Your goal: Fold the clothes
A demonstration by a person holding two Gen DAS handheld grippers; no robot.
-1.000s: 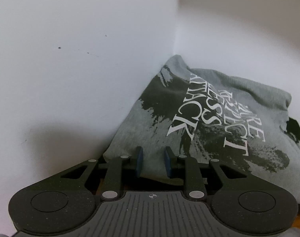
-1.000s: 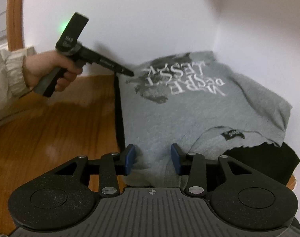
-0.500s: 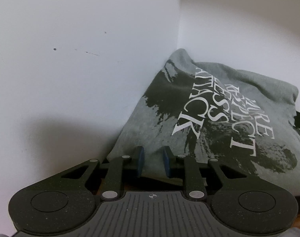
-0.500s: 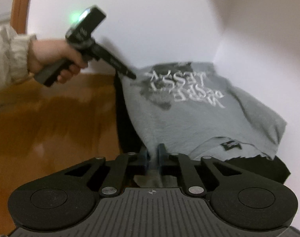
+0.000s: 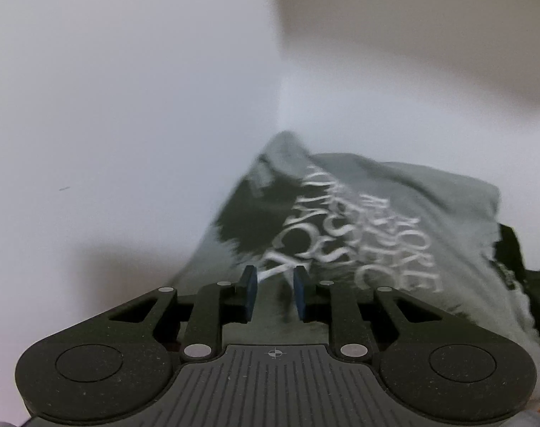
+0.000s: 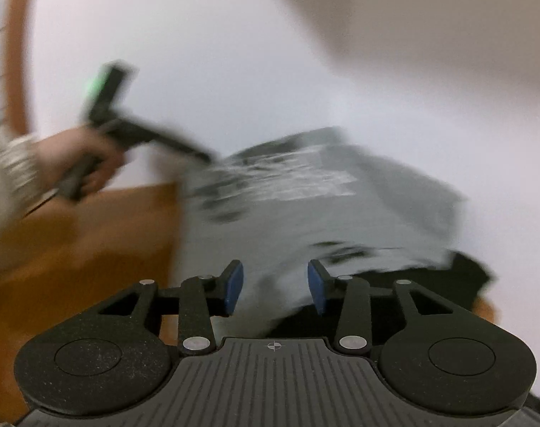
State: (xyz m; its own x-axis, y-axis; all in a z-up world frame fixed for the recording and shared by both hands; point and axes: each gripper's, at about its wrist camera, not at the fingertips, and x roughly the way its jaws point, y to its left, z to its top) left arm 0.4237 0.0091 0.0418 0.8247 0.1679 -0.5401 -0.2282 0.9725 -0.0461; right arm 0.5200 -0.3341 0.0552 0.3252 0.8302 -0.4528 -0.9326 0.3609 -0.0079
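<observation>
My right gripper (image 6: pixel 275 286) has just opened over the grey T-shirt (image 6: pixel 305 220) at lower centre; my left gripper (image 5: pixel 275 290) stands slightly apart.

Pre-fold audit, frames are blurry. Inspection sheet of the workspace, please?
Surface: wooden tabletop.
Job's things: grey printed T-shirt bunched into the wall corner, lying over a black garment.
Clutter: nothing seen.
Grippers: left gripper at the shirt's edge, cloth in its narrow gap, grip unclear. Right gripper has just been opening; cloth shows between its fingers, not pinched.
Cables: nothing clearly seen.
Surroundings: white walls; a hand in a pale sleeve holds the left gripper.
</observation>
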